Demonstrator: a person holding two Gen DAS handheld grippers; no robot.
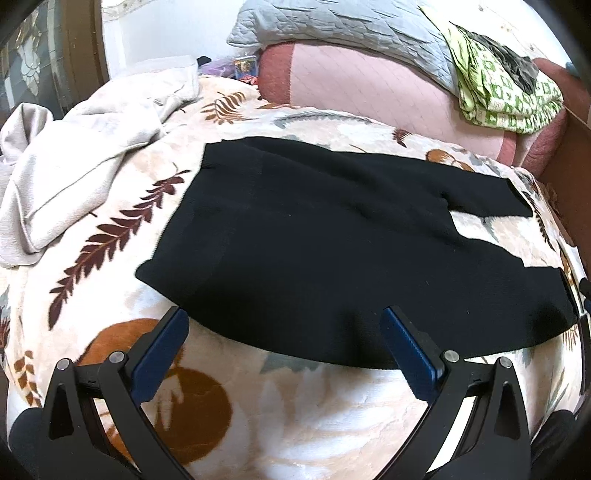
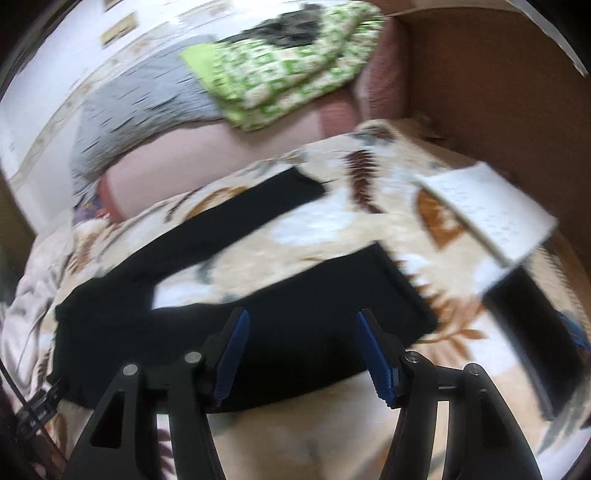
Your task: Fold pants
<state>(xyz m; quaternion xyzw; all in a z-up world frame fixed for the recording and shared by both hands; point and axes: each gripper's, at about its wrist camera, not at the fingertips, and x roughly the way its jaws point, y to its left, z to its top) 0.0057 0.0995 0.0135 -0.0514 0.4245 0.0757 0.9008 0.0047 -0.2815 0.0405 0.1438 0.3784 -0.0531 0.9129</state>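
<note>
Black pants (image 1: 314,240) lie flat on a leaf-patterned blanket (image 1: 110,236), waistband at the left, two legs spread to the right. My left gripper (image 1: 284,314) is open and empty, its blue pads over the near edge of the pants. In the blurred right wrist view the pants (image 2: 314,314) show both legs, the near leg end under my right gripper (image 2: 301,315), which is open and empty just above the cloth.
A crumpled beige garment (image 1: 74,147) lies at the far left. Pink pillow (image 1: 369,88), grey quilt (image 1: 351,26) and green patterned cloth (image 1: 506,96) lie at the back. A white paper sheet (image 2: 491,206) lies on the blanket at right, beside a brown wooden board (image 2: 480,74).
</note>
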